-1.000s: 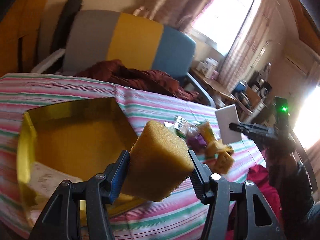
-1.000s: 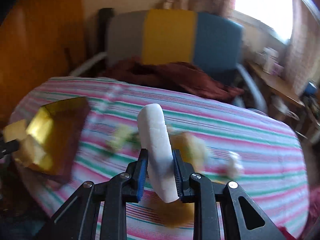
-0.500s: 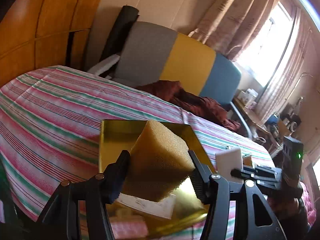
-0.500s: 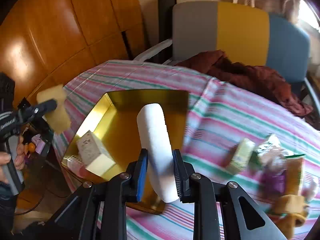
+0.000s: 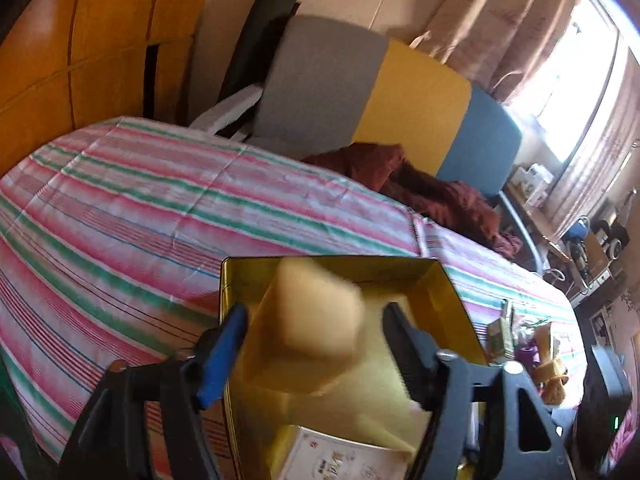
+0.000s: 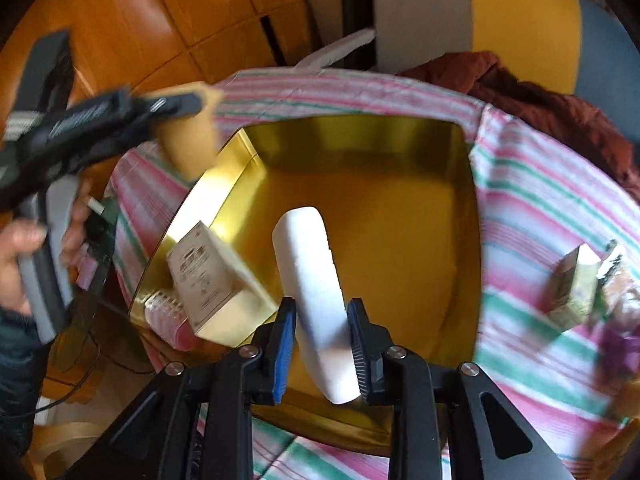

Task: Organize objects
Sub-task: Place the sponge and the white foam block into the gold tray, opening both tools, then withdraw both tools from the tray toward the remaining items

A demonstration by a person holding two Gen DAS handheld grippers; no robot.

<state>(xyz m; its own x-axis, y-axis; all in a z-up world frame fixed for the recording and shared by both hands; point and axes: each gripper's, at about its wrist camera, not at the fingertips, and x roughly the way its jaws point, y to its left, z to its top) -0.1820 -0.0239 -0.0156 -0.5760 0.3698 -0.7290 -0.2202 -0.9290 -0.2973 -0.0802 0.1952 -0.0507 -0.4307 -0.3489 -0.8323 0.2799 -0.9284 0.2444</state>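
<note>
A gold box stands open on the striped table; it also shows in the left wrist view. My left gripper is open, and the yellow sponge shows blurred between the parted fingers, over the box's left side. In the right wrist view the sponge hangs by the left gripper at the box's left rim. My right gripper is shut on a white bar, held above the box's near part. A white carton and a pink item lie inside the box.
Several loose packets lie on the striped cloth to the right of the box. A maroon garment and a grey, yellow and blue chair back lie beyond the table. Wooden panels stand at the left.
My left jaws have parted and the sponge has come loose between them over the box. My right gripper has moved closer over the box with the white bar.
</note>
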